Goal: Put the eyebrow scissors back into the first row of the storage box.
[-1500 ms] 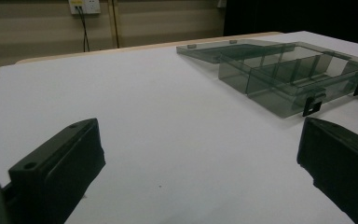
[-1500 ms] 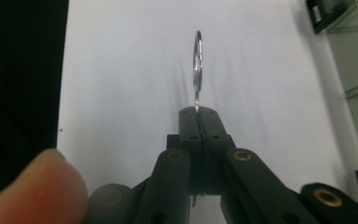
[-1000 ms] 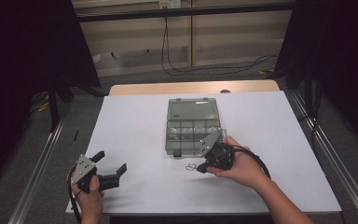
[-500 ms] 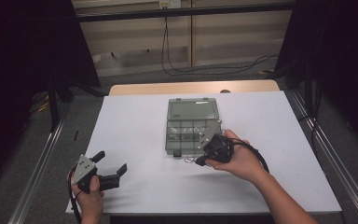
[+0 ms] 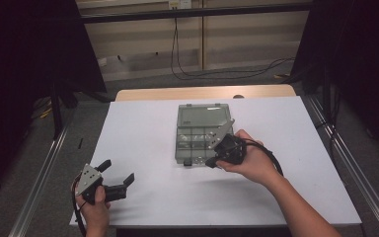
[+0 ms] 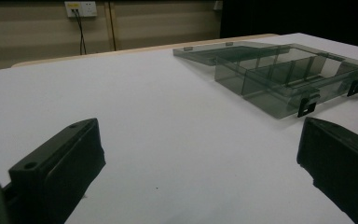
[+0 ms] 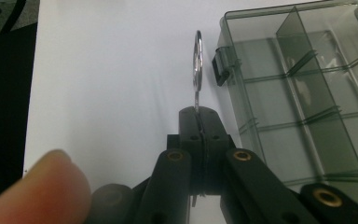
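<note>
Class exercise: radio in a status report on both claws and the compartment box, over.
Left claw open, low over the white table. Right claw shut on thin silver metal ring, beside the open smoky clear plastic compartment box. Nothing in the way.

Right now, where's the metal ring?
The metal ring is pinched edge-on in the right hand-held gripper, just off the latched near-left corner of the open compartment box, above the white table.

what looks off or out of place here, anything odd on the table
Nothing looks spilled or broken. The clear compartment box lies open, lid flat behind it, compartments apparently empty. The right gripper pinches a metal ring on edge just outside the box's latch corner. The left gripper rests open, well apart.
</note>
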